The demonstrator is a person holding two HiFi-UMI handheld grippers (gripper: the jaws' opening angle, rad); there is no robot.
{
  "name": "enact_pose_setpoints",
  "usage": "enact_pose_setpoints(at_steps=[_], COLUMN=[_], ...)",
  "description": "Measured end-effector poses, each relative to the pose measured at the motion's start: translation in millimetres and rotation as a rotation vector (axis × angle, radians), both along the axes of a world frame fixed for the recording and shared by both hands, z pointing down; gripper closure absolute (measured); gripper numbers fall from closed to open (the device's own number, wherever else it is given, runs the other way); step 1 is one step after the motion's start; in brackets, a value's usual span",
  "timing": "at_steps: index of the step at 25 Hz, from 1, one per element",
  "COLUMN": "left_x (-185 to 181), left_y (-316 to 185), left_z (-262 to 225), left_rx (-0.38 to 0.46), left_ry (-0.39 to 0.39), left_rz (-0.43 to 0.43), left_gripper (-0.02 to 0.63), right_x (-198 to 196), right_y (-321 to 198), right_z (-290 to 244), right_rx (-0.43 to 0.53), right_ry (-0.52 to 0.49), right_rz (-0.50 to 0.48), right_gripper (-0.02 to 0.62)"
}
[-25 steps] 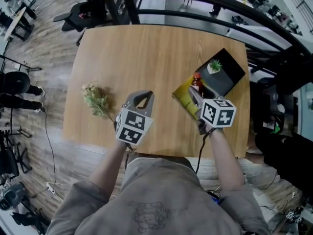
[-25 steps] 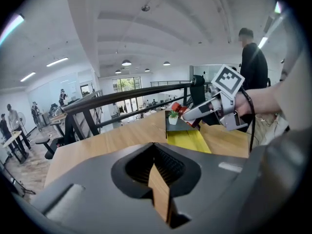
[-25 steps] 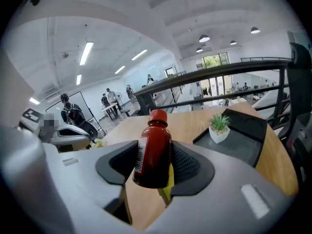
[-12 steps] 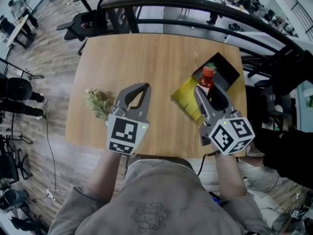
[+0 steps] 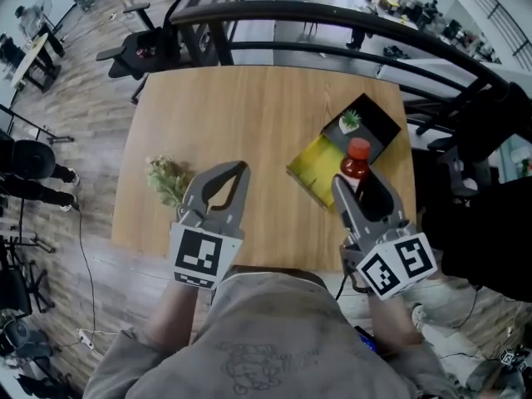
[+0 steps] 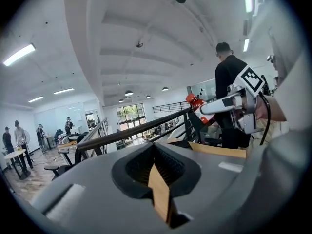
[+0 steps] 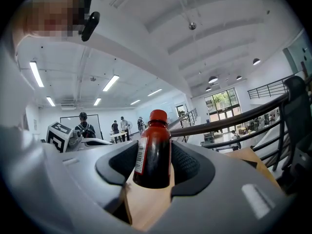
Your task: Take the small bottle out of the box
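Right gripper (image 7: 153,156): the jaws are clamped on a small dark-red bottle with a red cap and white label (image 7: 152,150), which stands upright between the ribbed black pads (image 7: 191,162). In the head view the same right gripper (image 5: 356,186) holds the bottle (image 5: 356,161) raised clear of the open black box with a yellow inner flap (image 5: 381,128). The bottle appears over the box's 6 o'clock corner.

Left gripper (image 6: 154,149): the jaws are closed tip to tip with nothing between them. In the head view the left gripper (image 5: 239,169) hangs over the worktop's 7 o'clock part, well apart from the right one.

The box lies at 2 o'clock on the light wooden worktop (image 5: 249,106), with the flap spread toward 8 o'clock. A small green plant in a white pot (image 5: 350,120) sits in the black part. A pale dried flower sprig (image 5: 166,178) lies at 9 o'clock, just beside the left gripper.

Beyond the worktop, a dark curved metal railing (image 5: 332,23) crosses at 12 o'clock. Grey wood-plank flooring (image 5: 91,65) extends toward 9 and 10 o'clock, carrying black chair bases and a thin cable. The gripper views show a white ribbed ceiling with strip lights (image 7: 36,73), tall windows (image 7: 222,101) and several people standing far off. In the left gripper view, a person in black (image 6: 229,79) stands at 2 o'clock behind the right gripper.
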State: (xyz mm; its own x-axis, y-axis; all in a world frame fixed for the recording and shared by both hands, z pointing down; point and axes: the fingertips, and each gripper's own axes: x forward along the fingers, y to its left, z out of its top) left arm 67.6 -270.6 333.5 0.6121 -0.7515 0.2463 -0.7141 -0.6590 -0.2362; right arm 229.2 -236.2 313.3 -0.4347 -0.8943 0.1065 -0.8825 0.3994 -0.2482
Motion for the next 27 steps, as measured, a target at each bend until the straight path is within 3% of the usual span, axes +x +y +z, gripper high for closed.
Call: enact_pose_setpoints(at_steps=[11,27], left_x=[-2.6,-0.9], left_y=[14.9,17.6], left_z=[12.7,8.6], left_rx=[-0.04,-0.035], left_ry=[-0.003,-0.01], left_rz=[-0.001,0.006], left_gripper=[0.604,0.604], right_x=[-7.3,-0.1], right_y=[17.7,18.0], right_z=[25.5,23.6], right_rx=[-0.062,-0.061], right_ry=[0.015,-0.009], right_rz=[-0.025,-0.013], right_gripper=[0.379,0.379])
